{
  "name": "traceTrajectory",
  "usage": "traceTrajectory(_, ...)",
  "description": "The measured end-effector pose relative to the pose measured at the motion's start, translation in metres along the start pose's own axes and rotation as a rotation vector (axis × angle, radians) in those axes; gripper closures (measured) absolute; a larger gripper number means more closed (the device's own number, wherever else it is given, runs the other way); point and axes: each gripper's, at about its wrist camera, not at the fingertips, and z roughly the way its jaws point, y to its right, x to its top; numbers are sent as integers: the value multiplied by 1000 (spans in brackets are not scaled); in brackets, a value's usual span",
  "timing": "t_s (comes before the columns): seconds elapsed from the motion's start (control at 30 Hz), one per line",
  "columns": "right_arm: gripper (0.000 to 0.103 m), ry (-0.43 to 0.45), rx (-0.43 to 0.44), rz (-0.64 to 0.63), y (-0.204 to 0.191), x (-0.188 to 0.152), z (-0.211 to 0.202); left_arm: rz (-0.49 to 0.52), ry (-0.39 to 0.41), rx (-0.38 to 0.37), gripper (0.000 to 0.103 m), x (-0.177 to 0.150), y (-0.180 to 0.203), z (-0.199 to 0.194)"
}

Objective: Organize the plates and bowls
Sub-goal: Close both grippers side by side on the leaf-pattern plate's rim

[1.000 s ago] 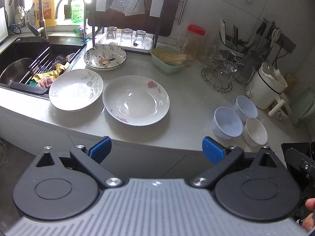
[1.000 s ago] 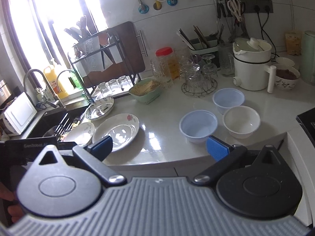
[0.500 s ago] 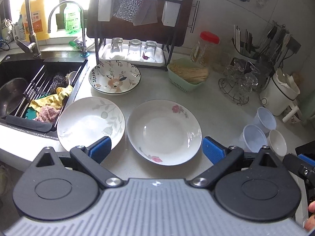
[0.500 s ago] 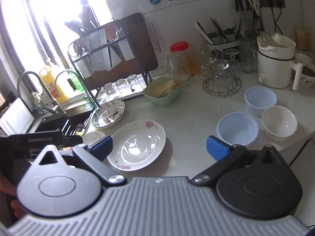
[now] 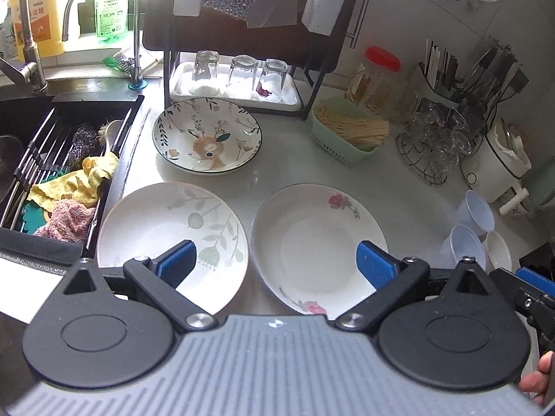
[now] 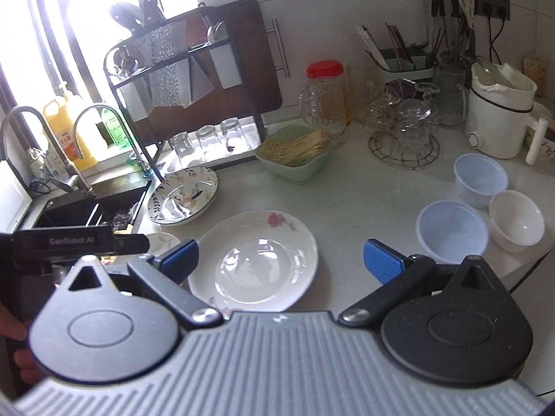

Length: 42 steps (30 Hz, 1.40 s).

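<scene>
- Both grippers have come in over the counter since a second ago; the rose plate point(image 5: 317, 242), the landmark here, now fills the near foreground where it earlier lay well ahead.
- The left gripper point(image 5: 275, 265) hangs with jaws spread wide and empty, above the gap between the rose plate and the leaf plate point(image 5: 173, 239) to its left.
- The right gripper point(image 6: 281, 260) is likewise spread and empty, over the rose plate's near rim.
- Bare counter point(image 6: 360, 204) lies right of the rose plate (open room there); the sink point(image 5: 52, 159) edge runs beyond the leaf plate.
- Behind the rose plate sits a glossy deer-print plate point(image 5: 207, 137).
- Right of it cluster two pale blue bowls point(image 6: 451, 232) and one white bowl point(image 6: 517, 222), all round and smooth.
</scene>
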Motion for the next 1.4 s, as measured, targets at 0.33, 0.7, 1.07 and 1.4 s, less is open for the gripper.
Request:
traceTrajectory(0.33, 1, -44, 15, -1, -65, 6, 52, 103, -47, -10, 3, 42, -78, 27)
traceTrajectory(0.7, 29, -217, 123, 7, -121, -7, 113, 108, -146, 10, 6, 44, -141, 76)
traceTrajectory(1.07, 54, -438, 146, 77, -144, -40, 164, 153, -276, 16, 39, 36, -182, 120)
traceTrajectory(1.4, 83, -430, 94, 247, -117, -52, 189, 125, -316, -36, 73, 39, -199, 149)
